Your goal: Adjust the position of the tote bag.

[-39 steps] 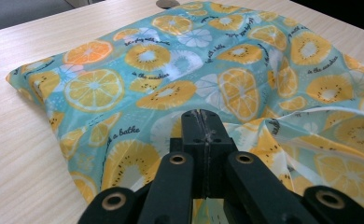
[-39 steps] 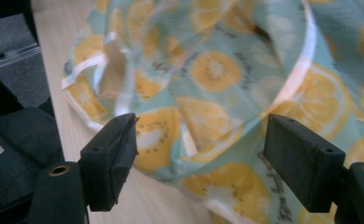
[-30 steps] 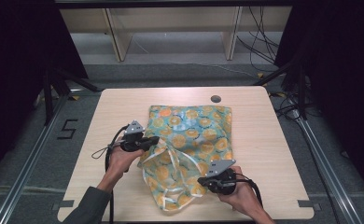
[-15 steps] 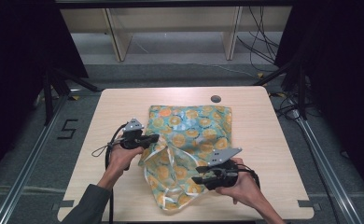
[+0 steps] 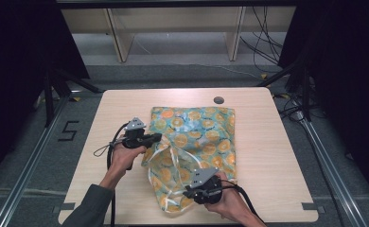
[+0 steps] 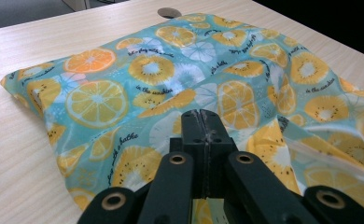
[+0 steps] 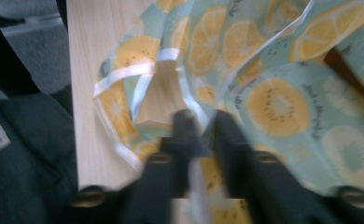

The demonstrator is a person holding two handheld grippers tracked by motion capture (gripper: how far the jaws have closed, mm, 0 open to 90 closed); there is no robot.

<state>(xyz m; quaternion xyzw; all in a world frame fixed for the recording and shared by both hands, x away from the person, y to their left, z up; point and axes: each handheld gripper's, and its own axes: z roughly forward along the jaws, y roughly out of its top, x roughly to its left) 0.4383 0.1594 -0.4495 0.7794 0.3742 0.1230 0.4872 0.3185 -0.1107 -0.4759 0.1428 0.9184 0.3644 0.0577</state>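
Observation:
A teal cloth (image 5: 197, 132) printed with orange and kiwi slices and edged in white lies rumpled on the wooden table (image 5: 277, 156). My left gripper (image 5: 158, 137) is at its left edge, jaws pressed together on a raised fold. In the left gripper view the shut jaws (image 6: 201, 122) sit over the cloth (image 6: 138, 70). My right gripper (image 5: 186, 194) is at the cloth's near end and points left. Its jaws have just been closing. In the blurred right gripper view they (image 7: 207, 123) stand nearly together with the cloth (image 7: 273, 102) pinched between them.
A round dark hole (image 5: 218, 100) is set in the table just beyond the cloth. Wooden shelf legs (image 5: 116, 38) and loose cables (image 5: 267, 47) stand on the floor behind. A "5" (image 5: 69, 131) is marked on the floor to the left. Bare tabletop lies right of the cloth.
My right gripper has slid left along the cloth's near end and its jaws have opened and closed again on the fabric. The left gripper has stayed put.

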